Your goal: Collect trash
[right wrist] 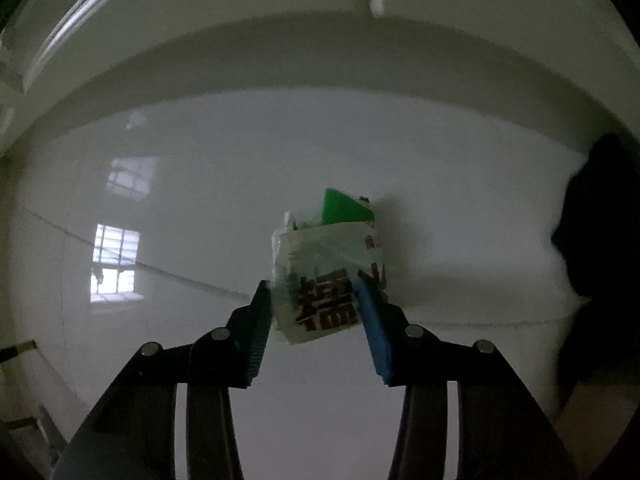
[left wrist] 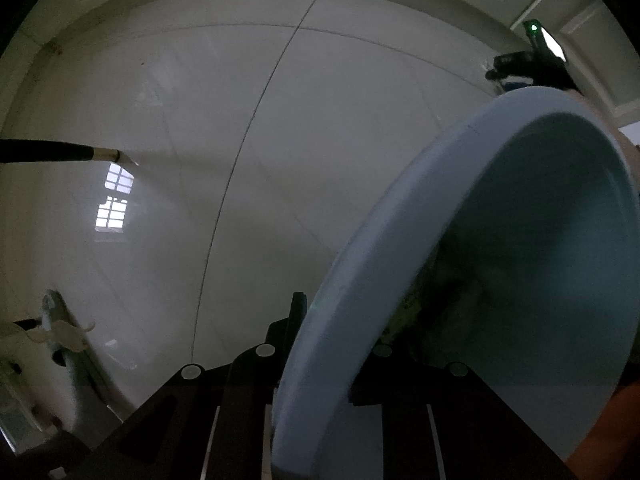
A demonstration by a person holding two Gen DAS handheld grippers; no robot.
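Observation:
My left gripper (left wrist: 320,320) is shut on the rim of a pale blue bin (left wrist: 400,240), which hangs tilted with its opening facing right. Dark rubbish with yellow-green bits (left wrist: 408,308) lies inside it. Above the glossy white floor, my right gripper (right wrist: 312,288) points down, and its pads press both sides of a white snack packet (right wrist: 328,280) with brown characters and a green corner. Its blue pad (right wrist: 372,320) covers the packet's right edge. The right gripper also shows far off in the left wrist view (left wrist: 520,66), under a green light.
A dark stick with a pale tip (left wrist: 60,152) reaches in from the left above the tiled floor (left wrist: 320,120). White fittings (left wrist: 60,332) sit at the lower left. A pale skirting wall (right wrist: 320,60) runs behind the packet, and a dark shape (right wrist: 600,220) stands at the right.

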